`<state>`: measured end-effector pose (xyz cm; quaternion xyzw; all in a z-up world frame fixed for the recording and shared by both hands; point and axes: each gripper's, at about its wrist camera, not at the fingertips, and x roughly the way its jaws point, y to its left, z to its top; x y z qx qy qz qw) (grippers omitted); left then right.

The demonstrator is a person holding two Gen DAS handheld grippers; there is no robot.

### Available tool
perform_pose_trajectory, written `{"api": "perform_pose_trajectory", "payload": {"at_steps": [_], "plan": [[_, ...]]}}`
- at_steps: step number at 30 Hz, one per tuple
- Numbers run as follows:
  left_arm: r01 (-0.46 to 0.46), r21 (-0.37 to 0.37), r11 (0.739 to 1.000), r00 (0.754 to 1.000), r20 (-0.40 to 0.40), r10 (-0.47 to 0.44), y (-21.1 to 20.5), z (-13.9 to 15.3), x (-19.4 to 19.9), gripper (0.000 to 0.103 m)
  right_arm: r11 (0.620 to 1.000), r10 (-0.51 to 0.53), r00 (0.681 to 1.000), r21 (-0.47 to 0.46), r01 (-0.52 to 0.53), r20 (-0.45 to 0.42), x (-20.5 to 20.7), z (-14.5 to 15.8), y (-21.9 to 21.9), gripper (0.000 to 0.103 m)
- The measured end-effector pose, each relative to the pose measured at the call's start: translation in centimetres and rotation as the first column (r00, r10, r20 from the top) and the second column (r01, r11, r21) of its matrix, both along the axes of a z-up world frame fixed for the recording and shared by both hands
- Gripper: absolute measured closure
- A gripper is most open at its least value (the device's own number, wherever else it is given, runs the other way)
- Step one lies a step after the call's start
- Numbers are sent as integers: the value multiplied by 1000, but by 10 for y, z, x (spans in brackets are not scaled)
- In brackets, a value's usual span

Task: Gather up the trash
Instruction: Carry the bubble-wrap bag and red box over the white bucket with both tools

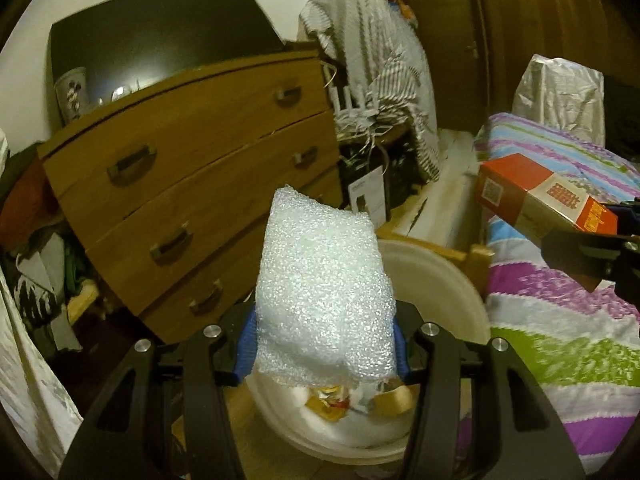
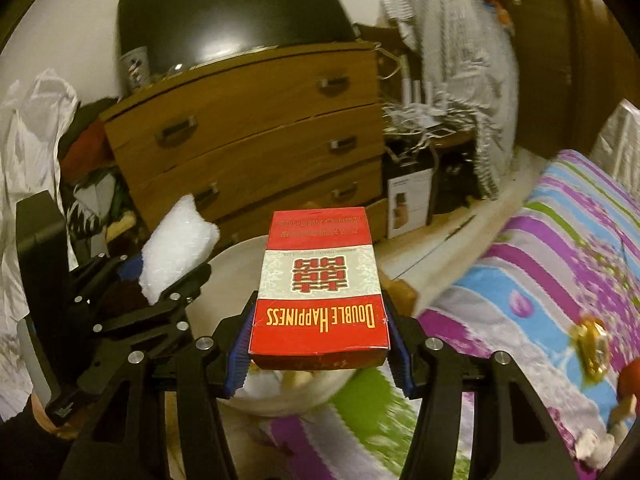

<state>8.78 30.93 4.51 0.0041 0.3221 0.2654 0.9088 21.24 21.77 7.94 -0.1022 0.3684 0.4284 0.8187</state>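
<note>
My left gripper is shut on a white bubble-wrap pouch and holds it over a cream bin that has scraps in it. My right gripper is shut on a red and white Double Happiness box, held above the same bin at the bed's edge. The box also shows in the left wrist view at the right. The left gripper with the pouch shows in the right wrist view at the left.
A wooden chest of drawers stands behind the bin. A bed with a striped cover lies to the right, with a gold wrapper and other small scraps on it. Clothes and bags are piled at the left.
</note>
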Motion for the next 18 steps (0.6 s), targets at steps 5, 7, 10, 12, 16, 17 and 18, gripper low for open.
{"api": "perform_pose_trajectory", "payload": {"at_steps": [5, 7, 10, 12, 16, 17, 18], "plan": [[-11, -45, 999, 1000, -24, 10, 17, -13, -3, 53, 999, 29, 1000, -29, -30, -9, -2, -8, 37, 46], [-11, -54, 998, 1000, -30, 10, 21, -17, -3, 53, 999, 35, 999, -39, -35, -10, -4, -11, 44, 46], [-15, -67, 998, 999, -35, 13, 26, -22, -3, 53, 998, 38, 999, -52, -38, -12, -4, -16, 52, 46], [-17, -76, 997, 999, -36, 14, 30, -23, -2, 53, 998, 38, 999, -57, -39, -14, -2, -18, 52, 46], [-14, -85, 996, 999, -41, 11, 34, -25, -2, 53, 997, 39, 999, -65, -40, -26, 1, -23, 53, 46], [-13, -85, 996, 999, -42, 10, 35, -25, -2, 53, 997, 40, 999, -69, -42, -27, 1, -23, 55, 46], [-13, -86, 996, 999, -43, 9, 38, -25, -1, 53, 997, 42, 999, -71, -43, -27, 1, -24, 54, 46]]}}
